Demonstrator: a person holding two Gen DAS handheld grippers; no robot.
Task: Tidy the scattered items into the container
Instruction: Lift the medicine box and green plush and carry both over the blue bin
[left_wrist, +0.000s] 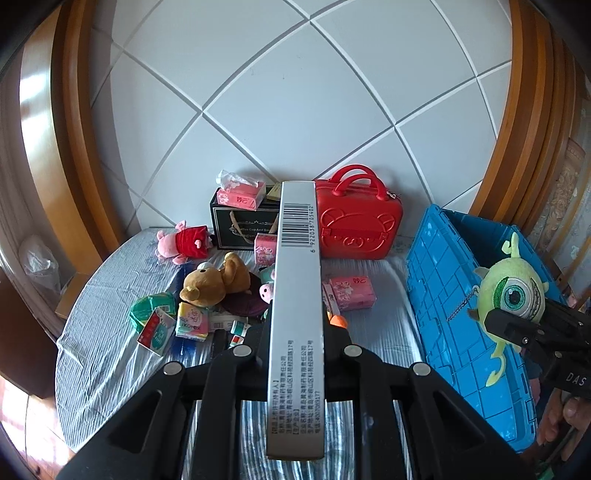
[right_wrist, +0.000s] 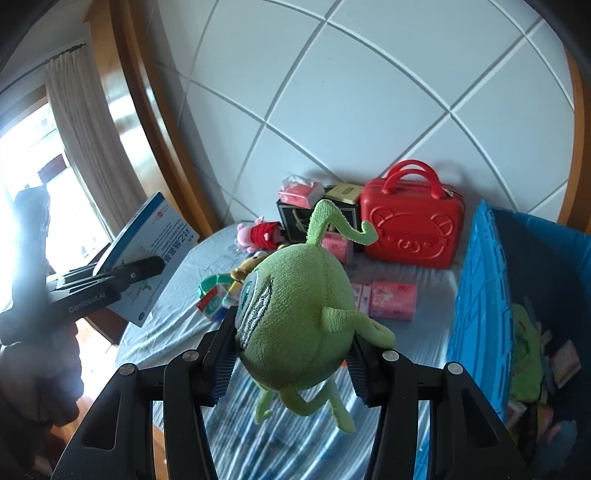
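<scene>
Left tongs (left_wrist: 295, 332) pinch 1 flat box (left_wrist: 295, 295); right tongs (right_wrist: 291, 354) pinch 1 green one-eyed plush (right_wrist: 295, 314) — blue crate (right_wrist: 480, 295) contents partly cut off, approx. 3 pink tissue packs (left_wrist: 352, 293) visible.

White quilted headboard (left_wrist: 295, 92), wooden frame (left_wrist: 74, 147), curtained bright window (right_wrist: 44, 166)

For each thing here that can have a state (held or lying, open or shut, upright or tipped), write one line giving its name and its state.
left gripper: shut on flat box
flat box: held edge-on
right gripper: shut on green plush
green plush: held, off the bed
blue crate: open, items inside
red case: upright, closed
brown bear: lying on bed
</scene>
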